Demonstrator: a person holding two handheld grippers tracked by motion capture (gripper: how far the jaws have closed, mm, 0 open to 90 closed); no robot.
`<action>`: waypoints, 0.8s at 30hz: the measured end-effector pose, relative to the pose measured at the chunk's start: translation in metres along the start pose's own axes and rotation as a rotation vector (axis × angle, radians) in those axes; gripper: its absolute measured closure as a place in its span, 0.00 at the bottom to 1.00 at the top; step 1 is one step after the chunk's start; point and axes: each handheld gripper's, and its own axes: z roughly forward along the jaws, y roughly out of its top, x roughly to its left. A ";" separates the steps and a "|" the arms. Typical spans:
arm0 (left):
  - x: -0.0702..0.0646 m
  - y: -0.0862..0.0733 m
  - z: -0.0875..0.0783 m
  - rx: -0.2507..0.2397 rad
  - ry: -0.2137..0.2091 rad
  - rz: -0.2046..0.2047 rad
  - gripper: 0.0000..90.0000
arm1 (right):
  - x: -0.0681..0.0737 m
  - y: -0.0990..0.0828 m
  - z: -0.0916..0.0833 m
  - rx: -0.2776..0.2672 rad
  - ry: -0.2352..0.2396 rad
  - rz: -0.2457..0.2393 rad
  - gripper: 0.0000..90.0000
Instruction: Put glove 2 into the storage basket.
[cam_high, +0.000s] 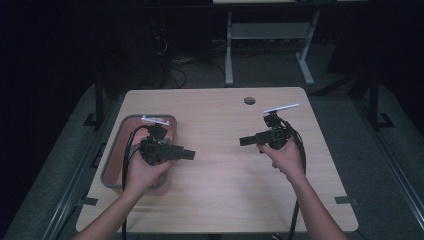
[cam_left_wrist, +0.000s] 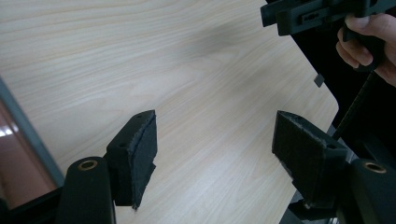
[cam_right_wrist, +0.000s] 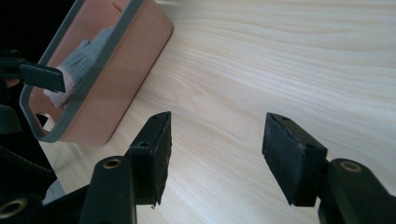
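Note:
My left gripper (cam_high: 187, 155) is held over the right rim of a pink bin with a grey rim (cam_high: 111, 150) and points right across the wooden table (cam_high: 225, 195). In the left gripper view its jaws (cam_left_wrist: 215, 135) stand open over bare wood with nothing between them. My right gripper (cam_high: 243, 141) points left from the table's right half. It is open too (cam_right_wrist: 217, 135), with bare table between the pads. The two grippers face each other, well apart. Inside the bin (cam_right_wrist: 116, 88) lies a light grey cloth (cam_right_wrist: 86, 56).
A round cable hole (cam_high: 249, 100) sits near the table's far edge. The legs of a second table (cam_high: 229, 55) stand on the floor behind. Black cables trail from both grippers toward the near edge. The table's rounded near corner (cam_left_wrist: 327, 100) lies past the left gripper's jaws.

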 end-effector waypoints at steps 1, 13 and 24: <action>-0.001 0.000 0.001 0.005 0.001 0.003 0.34 | -0.001 -0.001 -0.001 -0.001 -0.003 -0.001 0.47; -0.010 0.002 0.013 0.008 -0.006 0.028 0.33 | -0.018 -0.012 -0.015 -0.013 -0.030 0.014 0.45; -0.021 0.003 0.027 0.026 -0.022 0.042 0.33 | -0.033 -0.024 -0.027 -0.018 -0.055 0.040 0.44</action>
